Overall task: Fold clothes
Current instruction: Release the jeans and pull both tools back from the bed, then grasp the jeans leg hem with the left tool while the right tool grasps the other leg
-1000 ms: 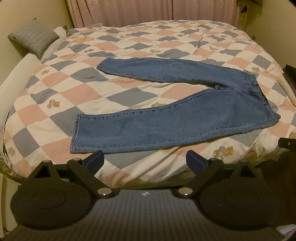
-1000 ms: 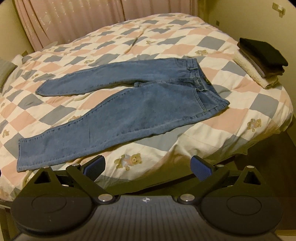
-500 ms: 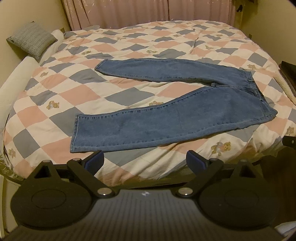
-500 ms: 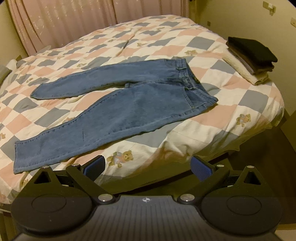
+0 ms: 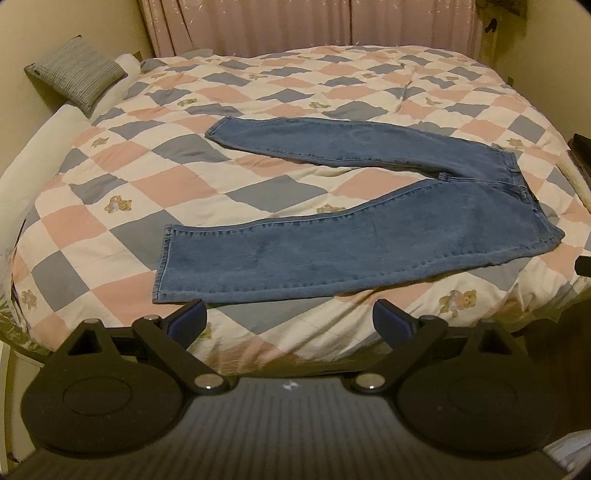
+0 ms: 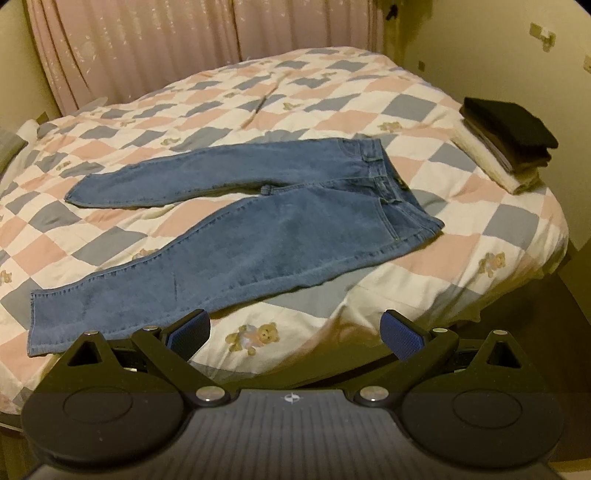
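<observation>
Bed (image 5: 110, 184) with checkered quilt fills view ahead of both tongs. Jeans (image 5: 369, 240) flat on it, legs spread, near hem just ahead of left tongs (image 5: 290, 321); waist ahead-right of right tongs (image 6: 295, 332). Both tongs released, empty.

Both wrist cams sit just off the near edge of the bed (image 5: 110, 177), looking down across it toward the curtains (image 5: 295, 22) at 12 o'clock. Left cam sits nearer the hem end of the jeans (image 5: 369, 243); right cam nearer the waistband, catching folded clothes (image 6: 506, 136) at 2 o'clock. Both share the jeans and quilt.
</observation>
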A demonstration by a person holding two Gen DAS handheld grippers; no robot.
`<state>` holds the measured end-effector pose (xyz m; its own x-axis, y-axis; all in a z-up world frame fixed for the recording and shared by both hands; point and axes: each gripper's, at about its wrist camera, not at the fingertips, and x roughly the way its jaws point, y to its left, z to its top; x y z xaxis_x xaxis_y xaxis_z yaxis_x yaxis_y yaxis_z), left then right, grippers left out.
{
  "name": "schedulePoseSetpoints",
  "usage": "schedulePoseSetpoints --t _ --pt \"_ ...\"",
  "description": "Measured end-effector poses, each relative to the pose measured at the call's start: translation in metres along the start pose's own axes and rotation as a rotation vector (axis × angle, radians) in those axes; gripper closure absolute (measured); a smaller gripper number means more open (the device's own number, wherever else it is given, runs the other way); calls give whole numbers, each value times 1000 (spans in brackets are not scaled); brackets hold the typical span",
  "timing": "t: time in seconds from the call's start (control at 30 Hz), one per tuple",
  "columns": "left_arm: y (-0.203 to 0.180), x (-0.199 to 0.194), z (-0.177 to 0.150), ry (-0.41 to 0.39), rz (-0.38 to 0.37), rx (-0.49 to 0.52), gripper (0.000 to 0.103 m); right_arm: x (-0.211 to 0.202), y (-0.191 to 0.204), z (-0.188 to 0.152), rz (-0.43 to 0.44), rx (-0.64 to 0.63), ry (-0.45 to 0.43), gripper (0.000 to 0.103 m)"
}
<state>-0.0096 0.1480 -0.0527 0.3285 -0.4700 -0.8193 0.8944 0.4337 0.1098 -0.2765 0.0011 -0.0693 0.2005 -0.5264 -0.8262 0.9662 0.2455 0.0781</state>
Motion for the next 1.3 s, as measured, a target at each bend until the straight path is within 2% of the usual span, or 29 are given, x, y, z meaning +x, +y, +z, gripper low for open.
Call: schedulePoseSetpoints --t 0.23,0.37,0.53,0.63,0.7,0.87,0.97,1.03,1.13,1.3 --pt "8 23 14 16 -5 -22 5 25 11 18 3 -25 19 2" --pt "4 47 27 27 -24 -17 4 52 6 30 20 1 78 2" --pt "-10 93 48 40 -44 24 4 107 -22 51 123 143 191 2" --pt "-17 134 70 92 -54 28 4 141 -42 69 195 229 204 2" --pt "-21 163 87 137 -78 20 4 166 -53 87 222 243 197 2" --pt "-38 245 141 201 -110 18 4 234 -74 137 201 180 130 2" --pt "-56 294 175 199 -136 53 4 281 -85 172 209 119 140 2" --pt "-67 323 196 180 -155 102 4 313 -92 196 227 82 178 2" --pt "-76 364 226 137 -191 196 9 356 -97 226 272 18 221 6" --pt "-74 424 274 62 -251 341 21 414 -86 272 421 -151 250 15"
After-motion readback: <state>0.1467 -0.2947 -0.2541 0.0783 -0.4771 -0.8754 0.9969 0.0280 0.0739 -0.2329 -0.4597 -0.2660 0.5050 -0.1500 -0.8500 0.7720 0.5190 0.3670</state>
